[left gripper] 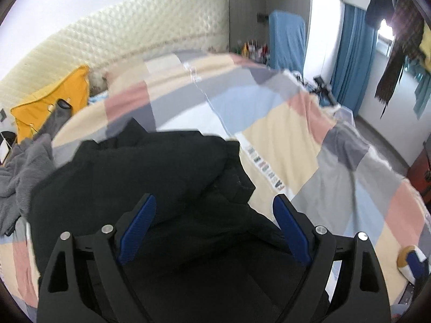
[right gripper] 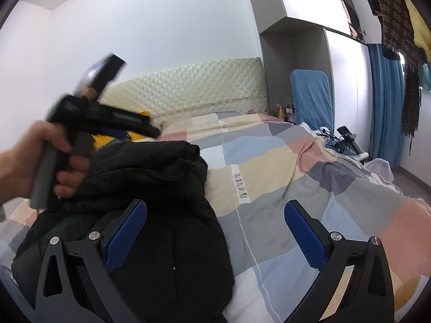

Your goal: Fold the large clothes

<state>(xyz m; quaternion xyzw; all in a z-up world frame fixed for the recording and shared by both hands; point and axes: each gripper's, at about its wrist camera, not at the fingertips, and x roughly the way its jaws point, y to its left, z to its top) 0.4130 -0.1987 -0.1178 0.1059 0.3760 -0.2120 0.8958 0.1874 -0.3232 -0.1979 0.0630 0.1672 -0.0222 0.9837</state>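
Item: black padded jacket (right gripper: pixel 150 188), our landmark, lying bunched on the patchwork duvet (right gripper: pixel 296 188) of the bed. It sits on the bed's left half as we face the quilted headboard (right gripper: pixel 188 88), partly gathered and not yet a tidy fold.

Left gripper (left gripper: pixel 214 215): above the jacket's near part, blue pads spread wide, released, nothing between them. In the right wrist view the left hand (right gripper: pixel 40 161) holds this tool raised over the jacket's left flank, blurred with motion.

Right gripper (right gripper: pixel 215 231): at the jacket's right edge, jaws wide apart and holding nothing; the left pad (right gripper: pixel 126 231) shows over black fabric, the right pad over bare duvet.

Step in hand, as we judge it: taking a fresh hold to carry on folding. We would pinch the outer hem or a seam at two well-separated points, taking only the top layer, since the padding is thick and slippery and a deep bite may drag the layers beneath. We lift together and lay the flap flat.

Edges and room: right of the jacket the duvet runs open to the bed's far side. Left of it lie a grey fleece (left gripper: pixel 21 169) and a yellow cloth (left gripper: pixel 54 102), close by, so we keep folds moving rightward. Beyond the jacket, duvet continues to the headboard.
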